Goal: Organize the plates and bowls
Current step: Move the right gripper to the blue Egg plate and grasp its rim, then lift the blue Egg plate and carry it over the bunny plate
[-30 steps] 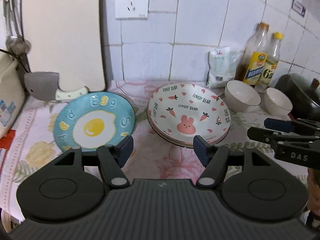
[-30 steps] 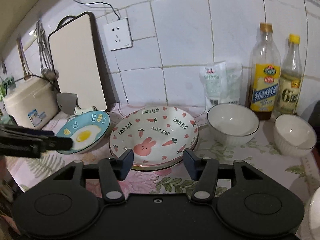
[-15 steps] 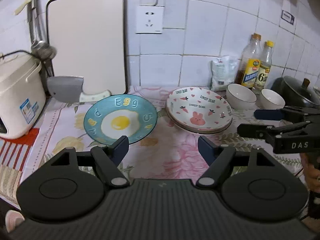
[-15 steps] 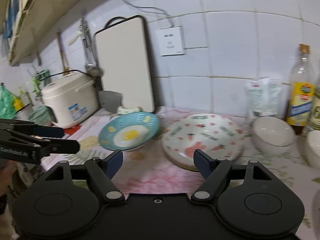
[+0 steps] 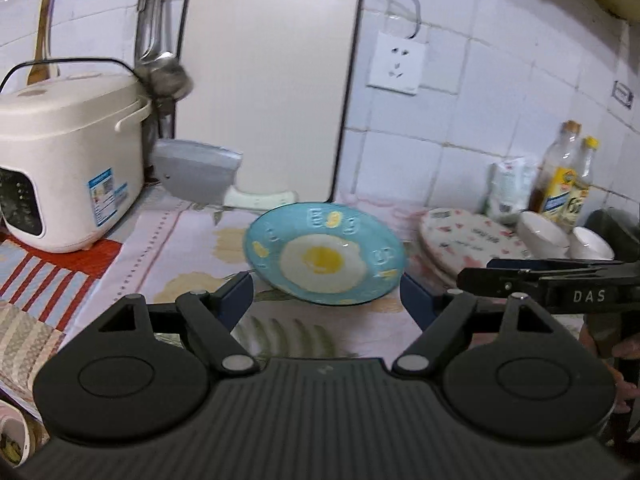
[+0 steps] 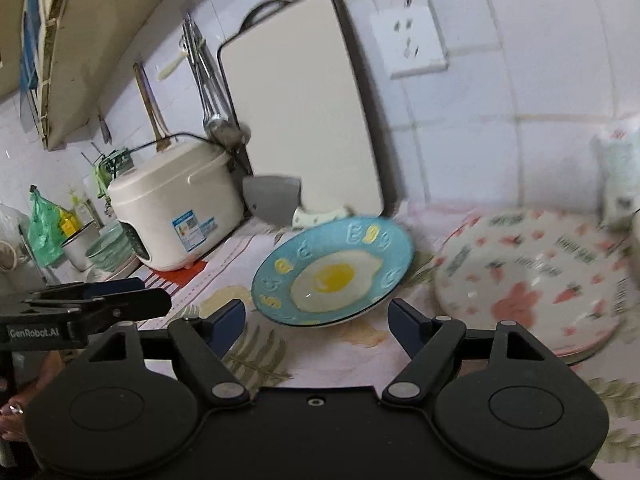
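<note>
A blue plate with a fried-egg picture [image 5: 325, 259] lies on the flowered counter cloth; it also shows in the right wrist view [image 6: 334, 272]. To its right lie stacked white rabbit-and-carrot plates [image 5: 468, 236] [image 6: 536, 276]. Two white bowls [image 5: 542, 231] [image 5: 591, 243] stand further right. My left gripper [image 5: 326, 298] is open and empty, just in front of the blue plate. My right gripper [image 6: 316, 318] is open and empty, also just in front of that plate. Each gripper shows in the other's view [image 5: 520, 276] [image 6: 108, 300].
A white rice cooker [image 5: 60, 160] stands at the left. A cutting board [image 5: 268, 92] leans on the tiled wall with a cleaver [image 5: 196, 176] before it. Oil bottles [image 5: 560, 176] and a dark pot [image 5: 612, 228] stand at the right.
Both grippers have swung left and pulled back from the rabbit plates; both now face the blue egg plate. The rice cooker has come into view. Jaws stayed open.
</note>
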A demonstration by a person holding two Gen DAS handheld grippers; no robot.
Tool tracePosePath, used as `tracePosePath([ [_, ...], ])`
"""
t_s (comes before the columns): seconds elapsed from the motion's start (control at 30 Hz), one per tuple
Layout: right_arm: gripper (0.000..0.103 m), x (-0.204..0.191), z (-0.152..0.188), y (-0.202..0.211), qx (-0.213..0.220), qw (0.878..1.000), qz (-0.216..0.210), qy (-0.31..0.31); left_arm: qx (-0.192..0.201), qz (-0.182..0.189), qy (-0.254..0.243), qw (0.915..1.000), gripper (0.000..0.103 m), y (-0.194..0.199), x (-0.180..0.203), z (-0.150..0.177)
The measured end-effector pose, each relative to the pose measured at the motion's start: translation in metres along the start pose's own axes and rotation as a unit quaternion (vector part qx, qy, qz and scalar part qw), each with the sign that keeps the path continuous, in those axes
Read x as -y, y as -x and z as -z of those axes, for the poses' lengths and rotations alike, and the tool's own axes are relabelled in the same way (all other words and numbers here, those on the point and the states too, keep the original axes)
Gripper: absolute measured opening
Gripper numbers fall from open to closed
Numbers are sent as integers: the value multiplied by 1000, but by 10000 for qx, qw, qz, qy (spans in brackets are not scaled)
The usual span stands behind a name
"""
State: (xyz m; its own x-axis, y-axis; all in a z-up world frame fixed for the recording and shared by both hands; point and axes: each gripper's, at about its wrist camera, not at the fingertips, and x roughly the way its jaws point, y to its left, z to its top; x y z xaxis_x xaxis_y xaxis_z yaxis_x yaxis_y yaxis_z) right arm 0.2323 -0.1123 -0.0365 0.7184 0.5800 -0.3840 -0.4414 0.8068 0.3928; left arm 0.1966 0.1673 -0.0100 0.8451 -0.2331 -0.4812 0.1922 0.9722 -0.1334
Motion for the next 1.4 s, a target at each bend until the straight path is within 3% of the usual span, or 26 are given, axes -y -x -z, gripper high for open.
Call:
tracePosePath([
  [0.13,82,1,8,-32,-173,9997,35,-147,-19,-56,89,9999,80,-21,-16,8],
  [0.3,82,2,15,-63,-86,9991,252,-316,-123,-316,186,9993,80,-57,-31,11],
  [0.47,81,10,19,-90,-224,9965,433,-673,-667,-344,311,9967,78,-96,-41,11],
  [0.6,75,18,22,-104,-353,9935,331,-1027,-840,-316,538,9945,75,-117,-50,10],
  [0.67,59,19,20,-109,-292,9923,450,-1117,-911,-325,599,9935,65,-127,-51,9],
  [0.77,50,27,17,-107,8,9872,691,-1437,-1046,-249,621,9923,51,-140,-50,6],
  [0.8,47,29,15,-109,-31,9860,745,-1493,-1097,-220,678,9914,43,-145,-50,6],
  [0.9,26,32,13,-114,-141,9837,975,-1506,-1147,-249,836,9896,36,-157,-52,7],
  [1.1,25,35,8,-115,-288,9841,989,-1443,-1069,-47,1103,9881,21,-161,-53,8],
  [1.27,26,37,5,-125,-328,9851,1008,-1354,-1014,-23,1247,9870,20,-161,-55,8],
  [1.4,27,26,5,-121,-420,9884,1152,-902,-1055,-91,1130,9879,20,-158,-48,6],
])
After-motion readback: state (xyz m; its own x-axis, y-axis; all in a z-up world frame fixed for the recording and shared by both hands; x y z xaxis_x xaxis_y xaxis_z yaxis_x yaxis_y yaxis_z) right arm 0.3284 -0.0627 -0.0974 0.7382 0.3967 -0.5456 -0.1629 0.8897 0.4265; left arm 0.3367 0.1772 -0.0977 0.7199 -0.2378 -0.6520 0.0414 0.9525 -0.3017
